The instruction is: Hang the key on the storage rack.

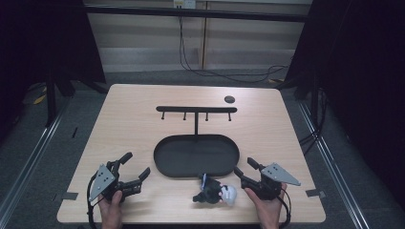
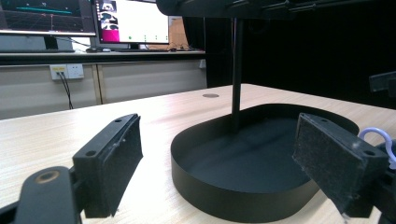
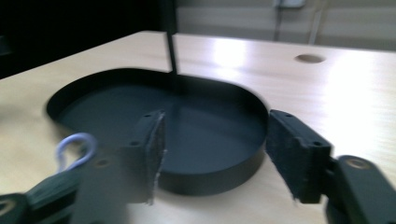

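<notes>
From above, we see the left gripper and right gripper resting spread on the table, a keychain bundle just left of the right one, near the tray.

Left gripper view: jaws apart, tray ahead.

Right gripper view: jaws released, keychain loop at left.

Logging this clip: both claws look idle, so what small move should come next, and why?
Probably ease the right claw, jaws open and empty, left toward the small keychain-like bundle lying on the table beside it, outside the black tray. The hook rack above is bare.
</notes>
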The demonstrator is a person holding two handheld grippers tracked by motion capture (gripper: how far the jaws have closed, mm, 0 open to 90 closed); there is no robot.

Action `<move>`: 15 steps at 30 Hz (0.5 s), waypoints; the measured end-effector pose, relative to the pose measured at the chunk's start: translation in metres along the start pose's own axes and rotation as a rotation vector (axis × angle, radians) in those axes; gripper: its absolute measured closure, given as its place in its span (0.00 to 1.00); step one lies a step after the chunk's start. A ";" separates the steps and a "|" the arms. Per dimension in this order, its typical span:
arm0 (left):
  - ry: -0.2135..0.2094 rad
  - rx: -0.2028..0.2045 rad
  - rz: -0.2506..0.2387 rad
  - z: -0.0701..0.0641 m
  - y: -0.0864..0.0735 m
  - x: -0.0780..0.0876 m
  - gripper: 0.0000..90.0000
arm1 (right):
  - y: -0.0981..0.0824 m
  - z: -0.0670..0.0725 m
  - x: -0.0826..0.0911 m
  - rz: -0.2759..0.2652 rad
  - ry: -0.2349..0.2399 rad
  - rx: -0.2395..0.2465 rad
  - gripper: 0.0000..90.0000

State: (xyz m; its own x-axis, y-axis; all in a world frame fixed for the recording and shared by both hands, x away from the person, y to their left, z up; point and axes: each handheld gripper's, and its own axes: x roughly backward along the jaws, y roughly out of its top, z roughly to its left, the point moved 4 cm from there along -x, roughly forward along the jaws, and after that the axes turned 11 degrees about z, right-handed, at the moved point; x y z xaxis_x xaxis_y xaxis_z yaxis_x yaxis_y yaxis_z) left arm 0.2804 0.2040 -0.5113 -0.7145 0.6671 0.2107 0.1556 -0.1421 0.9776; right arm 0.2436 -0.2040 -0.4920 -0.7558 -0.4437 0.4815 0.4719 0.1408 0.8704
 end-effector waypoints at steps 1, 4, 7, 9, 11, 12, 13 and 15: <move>0.001 0.001 -0.001 0.000 0.000 0.000 0.17 | 0.000 0.002 0.000 0.017 0.002 0.006 0.42; 0.000 0.000 0.000 0.000 0.000 0.000 0.17 | 0.004 0.008 0.000 0.034 0.011 0.019 0.43; 0.000 0.000 0.000 0.000 0.000 0.000 0.17 | 0.006 0.011 0.000 0.049 0.034 0.023 0.51; 0.000 0.000 0.000 0.000 0.000 0.000 0.17 | 0.009 0.013 -0.002 0.084 0.085 0.034 0.53; 0.000 0.000 0.000 0.000 0.000 0.000 0.17 | 0.010 0.015 -0.004 0.111 0.102 0.055 0.57; 0.000 0.000 0.000 0.000 0.000 0.000 0.17 | 0.012 0.016 -0.007 0.130 0.118 0.065 0.59; 0.000 0.001 -0.001 0.000 0.000 0.000 0.17 | 0.013 0.017 -0.008 0.143 0.139 0.065 0.61; 0.000 0.000 0.000 0.000 0.000 0.000 0.17 | 0.015 0.018 -0.009 0.153 0.155 0.073 0.61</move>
State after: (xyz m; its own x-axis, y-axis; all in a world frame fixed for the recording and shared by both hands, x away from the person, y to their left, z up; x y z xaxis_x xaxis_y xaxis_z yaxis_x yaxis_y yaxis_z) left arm 0.2804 0.2039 -0.5113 -0.7144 0.6673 0.2104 0.1550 -0.1422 0.9776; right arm 0.2494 -0.1819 -0.4820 -0.5964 -0.5420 0.5921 0.5378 0.2778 0.7960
